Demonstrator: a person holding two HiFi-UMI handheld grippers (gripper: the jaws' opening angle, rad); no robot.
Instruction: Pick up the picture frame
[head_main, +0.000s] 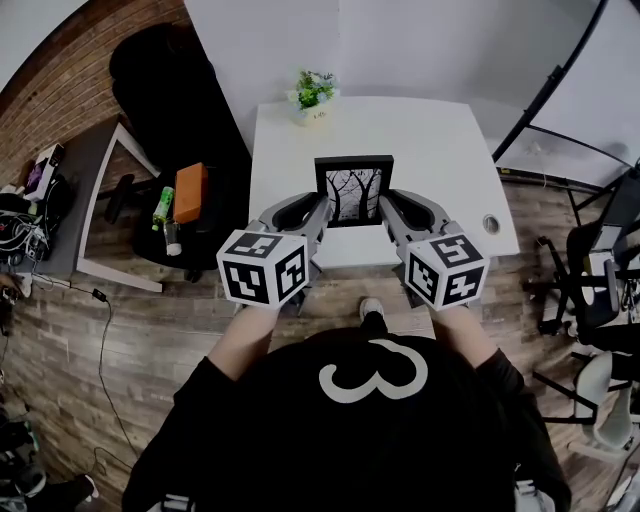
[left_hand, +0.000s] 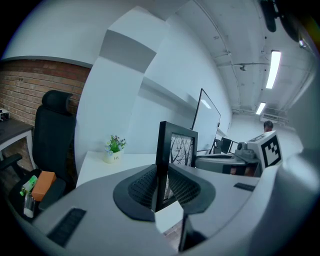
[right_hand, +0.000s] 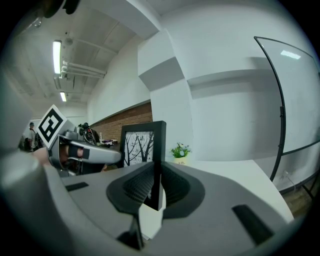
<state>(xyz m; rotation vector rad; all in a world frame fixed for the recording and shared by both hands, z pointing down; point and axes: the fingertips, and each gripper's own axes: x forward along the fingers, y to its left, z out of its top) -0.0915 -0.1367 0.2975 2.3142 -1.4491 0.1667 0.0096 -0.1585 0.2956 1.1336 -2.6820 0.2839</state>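
A black picture frame (head_main: 353, 190) with a bare-tree print stands upright above the near part of the white table (head_main: 430, 140). My left gripper (head_main: 322, 208) is shut on the frame's left edge (left_hand: 162, 165), its ribbed pads pressed to both faces. On the opposite side my right gripper (head_main: 384, 208) is shut on the frame's right edge (right_hand: 158, 165). The frame's lower edge appears lifted off the tabletop in both gripper views.
A small potted plant (head_main: 312, 95) sits at the table's far edge. Left of the table stand a black office chair (head_main: 170, 80) and a low stand with an orange box (head_main: 189, 192) and bottles. A cable hole (head_main: 490, 223) marks the table's right side.
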